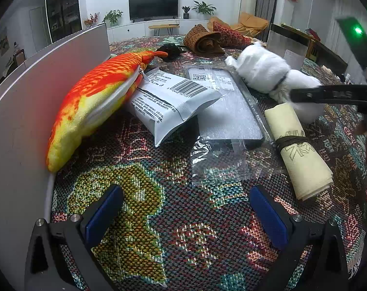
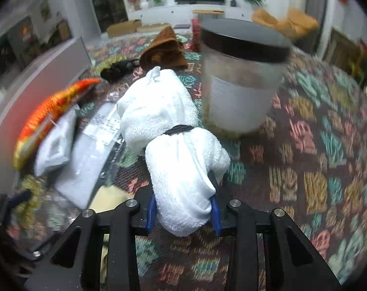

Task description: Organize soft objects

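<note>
My right gripper [image 2: 183, 211] is shut on a rolled white towel [image 2: 176, 145] tied with a black band; the towel [image 1: 268, 72] also shows in the left wrist view with the right gripper [image 1: 329, 94] on it. My left gripper [image 1: 186, 211] is open and empty above the patterned cloth. An orange and yellow plush fish [image 1: 93, 101] leans on a white panel [image 1: 20, 121] at the left. A rolled cream cloth [image 1: 300, 150] tied with dark string lies to the right. A rolled brown woven mat [image 1: 203, 40] lies at the far side.
A grey mailer bag [image 1: 169, 101] and a clear plastic sleeve [image 1: 229, 111] lie mid-table. A frosted jar [image 2: 241, 80] with a black lid stands right of the towel. A small black item [image 1: 170, 49] lies near the mat. The patterned tablecloth [image 1: 183, 242] covers the table.
</note>
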`<state>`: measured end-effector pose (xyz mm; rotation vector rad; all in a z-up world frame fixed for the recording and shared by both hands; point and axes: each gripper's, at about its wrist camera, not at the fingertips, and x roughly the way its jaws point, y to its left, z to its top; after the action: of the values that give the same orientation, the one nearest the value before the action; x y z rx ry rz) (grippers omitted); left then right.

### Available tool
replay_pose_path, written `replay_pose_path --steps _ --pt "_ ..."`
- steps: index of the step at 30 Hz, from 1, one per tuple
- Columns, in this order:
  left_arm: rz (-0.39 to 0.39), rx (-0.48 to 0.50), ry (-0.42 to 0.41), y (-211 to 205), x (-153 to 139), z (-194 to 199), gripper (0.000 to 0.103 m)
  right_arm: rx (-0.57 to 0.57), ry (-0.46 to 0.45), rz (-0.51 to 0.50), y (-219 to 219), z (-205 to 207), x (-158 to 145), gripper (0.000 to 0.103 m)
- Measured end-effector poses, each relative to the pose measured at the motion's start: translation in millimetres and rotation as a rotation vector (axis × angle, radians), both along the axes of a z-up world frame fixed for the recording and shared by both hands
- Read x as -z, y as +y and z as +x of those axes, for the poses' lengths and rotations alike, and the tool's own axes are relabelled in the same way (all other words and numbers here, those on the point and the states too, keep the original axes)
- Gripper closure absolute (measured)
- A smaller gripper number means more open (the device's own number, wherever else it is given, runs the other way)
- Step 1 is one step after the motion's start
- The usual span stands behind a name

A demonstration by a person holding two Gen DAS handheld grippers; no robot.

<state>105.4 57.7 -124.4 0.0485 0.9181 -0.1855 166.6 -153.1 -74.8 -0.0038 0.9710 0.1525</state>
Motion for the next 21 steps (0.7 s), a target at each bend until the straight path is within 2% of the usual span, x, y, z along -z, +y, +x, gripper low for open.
replay_pose_path --steps 2,5,9,11,14,16,19,21 --pt "-0.007 -0.001 -0.001 0.8 -1.1 -1.0 0.0 0.001 0.021 0.037 -7.0 -13.8 -3.9 0.068" --pt "-0.004 -0.001 -0.003 -0.4 -0.7 -0.8 0.0 0.029 0.017 0.086 -25.7 -55.3 -13.5 0.068" --pt "-0.001 -0.001 -0.003 -1.9 0.1 -0.8 0.0 0.172 -0.09 0.119 -68.4 -106.9 -30.8 0.068" --pt "-0.001 -0.001 -0.003 -1.4 0.1 -0.7 0.0 0.248 -0.148 0.141 -88.4 -113.3 -39.7 0.068" --pt "0.0 -0.001 -0.003 -1.4 0.1 -0.6 0.0 0.36 -0.232 0.196 -116.9 -106.1 -52.0 0.068" --pt "0.0 -0.001 -0.003 -1.4 0.2 -0.5 0.0 0.427 -0.258 0.212 -133.2 -83.7 -55.1 0.068" --pt "0.001 0.0 -0.003 -2.0 0.5 -0.5 0.0 0.495 -0.22 0.235 -153.5 -39.3 -42.7 0.066" --pt "0.001 0.0 -0.003 -2.2 0.5 -0.4 0.0 0.496 -0.159 0.274 -164.0 -4.5 -24.0 0.054"
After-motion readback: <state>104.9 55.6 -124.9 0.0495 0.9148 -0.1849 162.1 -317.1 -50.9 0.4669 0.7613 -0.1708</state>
